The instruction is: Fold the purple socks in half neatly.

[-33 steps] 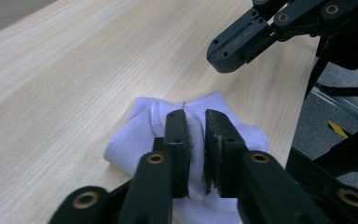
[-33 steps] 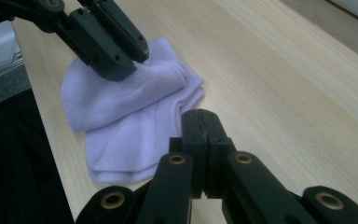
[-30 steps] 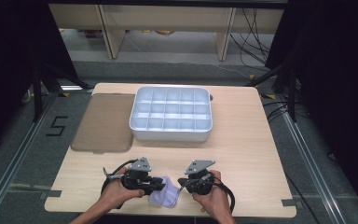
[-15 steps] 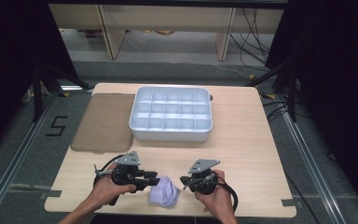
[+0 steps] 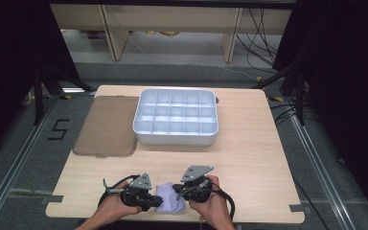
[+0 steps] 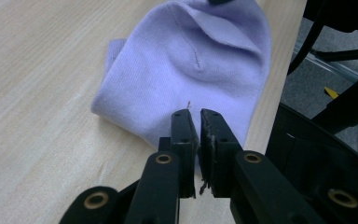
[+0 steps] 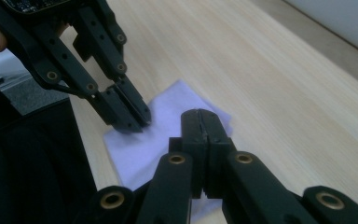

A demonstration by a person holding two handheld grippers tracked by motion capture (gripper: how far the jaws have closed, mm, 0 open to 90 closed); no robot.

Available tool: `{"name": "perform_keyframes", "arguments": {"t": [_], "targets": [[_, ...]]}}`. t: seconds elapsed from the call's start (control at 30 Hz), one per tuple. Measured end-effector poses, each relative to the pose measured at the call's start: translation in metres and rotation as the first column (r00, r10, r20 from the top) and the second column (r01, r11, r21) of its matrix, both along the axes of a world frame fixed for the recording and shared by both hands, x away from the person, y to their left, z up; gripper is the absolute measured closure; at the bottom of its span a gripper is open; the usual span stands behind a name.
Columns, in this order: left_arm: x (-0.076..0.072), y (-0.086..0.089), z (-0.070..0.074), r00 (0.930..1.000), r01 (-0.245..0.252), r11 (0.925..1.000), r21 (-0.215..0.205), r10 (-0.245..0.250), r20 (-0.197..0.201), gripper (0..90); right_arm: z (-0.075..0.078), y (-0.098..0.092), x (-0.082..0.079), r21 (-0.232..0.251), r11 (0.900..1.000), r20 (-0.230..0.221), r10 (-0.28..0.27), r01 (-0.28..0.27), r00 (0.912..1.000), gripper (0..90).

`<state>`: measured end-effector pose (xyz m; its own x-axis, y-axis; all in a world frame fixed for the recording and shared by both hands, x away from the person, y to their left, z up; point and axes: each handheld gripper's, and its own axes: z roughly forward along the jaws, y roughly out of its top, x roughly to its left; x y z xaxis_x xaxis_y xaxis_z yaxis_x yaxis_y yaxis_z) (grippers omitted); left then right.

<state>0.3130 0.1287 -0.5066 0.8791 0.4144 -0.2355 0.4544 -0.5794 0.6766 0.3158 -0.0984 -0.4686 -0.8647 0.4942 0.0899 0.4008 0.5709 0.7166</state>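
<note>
A lilac sock lies flat on the wooden table close to its front edge, between my two grippers. My left gripper comes in from the left. In the left gripper view its jaws have just been closing and now stand together, pinching the sock's near edge. My right gripper reaches in from the right. Its jaws are shut on the sock, which puckers up at the far end. The left gripper's tips press on the sock's corner.
A white tray with several empty compartments stands at the middle back of the table. A flat brown lid lies to its left, overhanging the table's left edge. The floor drops away just behind the sock at the table's front edge.
Half a second ago the left gripper had drawn away to the left of the sock. It has come back to the sock and its jaws have closed. The right gripper stays on the sock.
</note>
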Motion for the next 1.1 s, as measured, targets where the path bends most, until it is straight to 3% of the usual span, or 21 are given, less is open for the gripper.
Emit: {"name": "perform_keyframes", "arguments": {"t": [0.07, 0.13, 0.33, 0.37, 0.43, 0.47, 0.5, 0.53, 0.6, 0.63, 0.7, 0.77, 0.83, 1.03, 1.1], "targets": [[0.0, 0.001, -0.001, 1.0, -0.007, 1.0, -0.006, 0.007, -0.006, 83.3, -0.003, 0.007, 0.001, -0.006, 1.0, 0.002, 0.024, -0.024, 0.9997, 90.0], [-0.001, 0.001, -0.001, 0.9997, -0.019, 0.9998, -0.007, 0.019, -0.015, 83.4, -0.005, 0.011, 0.0, -0.017, 1.0, -0.001, 0.013, -0.013, 0.9999, 90.0], [0.0, 0.001, -0.001, 0.9998, -0.018, 0.9998, -0.009, 0.018, -0.008, 83.2, -0.017, 0.007, 0.002, -0.139, 0.99, -0.011, 0.008, -0.009, 0.9999, 90.0], [-0.001, 0.001, -0.001, 0.9997, -0.018, 0.9998, -0.01, 0.017, -0.017, 83.1, -0.02, 0.004, 0.004, -0.123, 0.992, -0.012, 0.015, -0.016, 0.9998, 90.0], [-0.001, 0.0, 0.001, 1.0, -0.006, 1.0, -0.003, 0.006, -0.003, 82.0, -0.022, 0.001, 0.002, -0.126, 0.991, -0.032, -0.04, 0.035, 0.9987, 90.0], [0.0, 0.001, 0.002, 1.0, -0.006, 1.0, -0.001, 0.006, 0.004, 80.6, -0.023, 0.001, 0.003, -0.115, 0.993, -0.034, -0.003, -0.001, 0.9994, 90.0], [-0.001, 0.0, 0.004, 0.9998, -0.022, 0.9995, -0.021, 0.022, -0.004, 79.8, -0.023, 0.002, 0.002, -0.113, 0.993, -0.039, -0.022, 0.018, 0.999, 90.0], [0.002, 0.001, 0.007, 0.9996, -0.015, 0.9996, -0.026, 0.015, 0.023, 79.7, -0.022, 0.002, 0.002, -0.119, 0.993, -0.037, -0.022, 0.017, 0.9991, 90.0], [0.007, 0.002, 0.013, 0.9974, -0.045, 0.9977, -0.05, 0.048, 0.054, 80.1, -0.023, 0.002, 0.004, -0.124, 0.992, -0.029, 0.013, -0.016, 0.9995, 90.0], [0.011, 0.002, 0.015, 0.9965, -0.06, 0.9963, -0.061, 0.063, 0.055, 80.5, -0.022, 0.002, 0.003, -0.125, 0.992, -0.037, -0.005, 0.0, 0.9993, 90.0], [0.019, 0.0, 0.013, 0.9959, -0.071, 0.996, -0.055, 0.074, 0.052, 81.6, -0.023, 0.003, 0.004, -0.115, 0.993, -0.022, -0.001, -0.002, 0.9998, 90.0], [0.024, -0.002, 0.005, 0.9956, -0.081, 0.9965, -0.02, 0.082, 0.044, 82.8, -0.024, 0.003, 0.003, -0.106, 0.994, -0.04, -0.018, 0.013, 0.999, 90.0], [0.025, -0.003, -0.002, 0.996, -0.081, 0.9966, -0.012, 0.082, 0.037, 83.5, -0.023, 0.001, 0.004, -0.117, 0.993, -0.036, -0.012, 0.008, 0.9993, 90.0], [0.025, 0.0, 0.001, 0.9938, -0.097, 0.9953, -0.006, 0.097, 0.053, 83.4, -0.023, 0.002, 0.005, -0.105, 0.994, -0.035, 0.013, -0.016, 0.9993, 90.0], [0.025, 0.002, 0.003, 0.9924, -0.108, 0.994, -0.019, 0.109, 0.057, 83.4, -0.022, 0.002, 0.004, -0.099, 0.995, -0.024, -0.016, 0.014, 0.9996, 90.0]]}}
